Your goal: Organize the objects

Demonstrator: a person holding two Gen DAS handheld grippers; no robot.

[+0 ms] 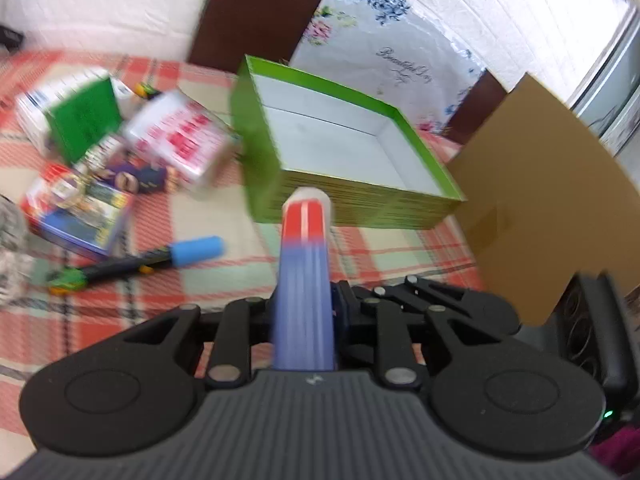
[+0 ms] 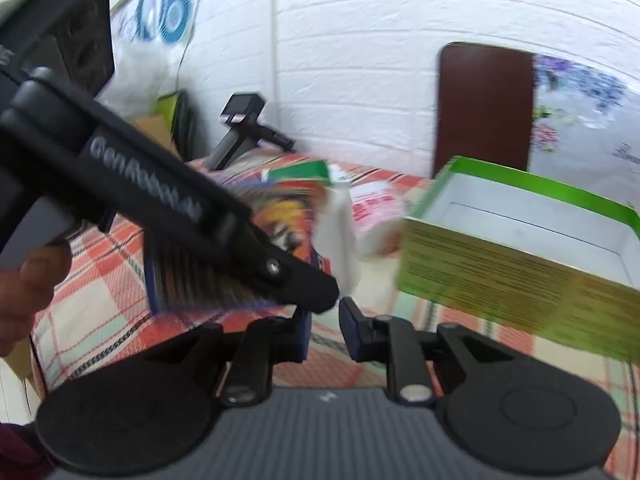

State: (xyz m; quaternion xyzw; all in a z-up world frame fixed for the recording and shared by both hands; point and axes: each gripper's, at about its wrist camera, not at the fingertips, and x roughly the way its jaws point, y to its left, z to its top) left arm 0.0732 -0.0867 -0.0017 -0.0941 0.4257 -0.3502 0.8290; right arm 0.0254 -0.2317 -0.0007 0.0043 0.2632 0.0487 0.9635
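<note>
My left gripper (image 1: 306, 308) is shut on a blue and red tube with a white cap (image 1: 305, 272), which points at the near wall of an open green box with a white inside (image 1: 344, 148). The box also shows in the right wrist view (image 2: 520, 248), held off the cloth at the right. My right gripper (image 2: 324, 332) has a small gap between its jaws with nothing in it. The left gripper's black body (image 2: 168, 208) crosses the right wrist view, with the tube's white cap (image 2: 340, 248) beyond it.
A pile of small cartons (image 1: 120, 148) and a blue-capped marker (image 1: 160, 260) lie left on the checked tablecloth (image 1: 380, 252). A brown cardboard sheet (image 1: 552, 208) stands right. A brown chair back (image 2: 484, 108) and a black device (image 2: 240, 128) are by the brick wall.
</note>
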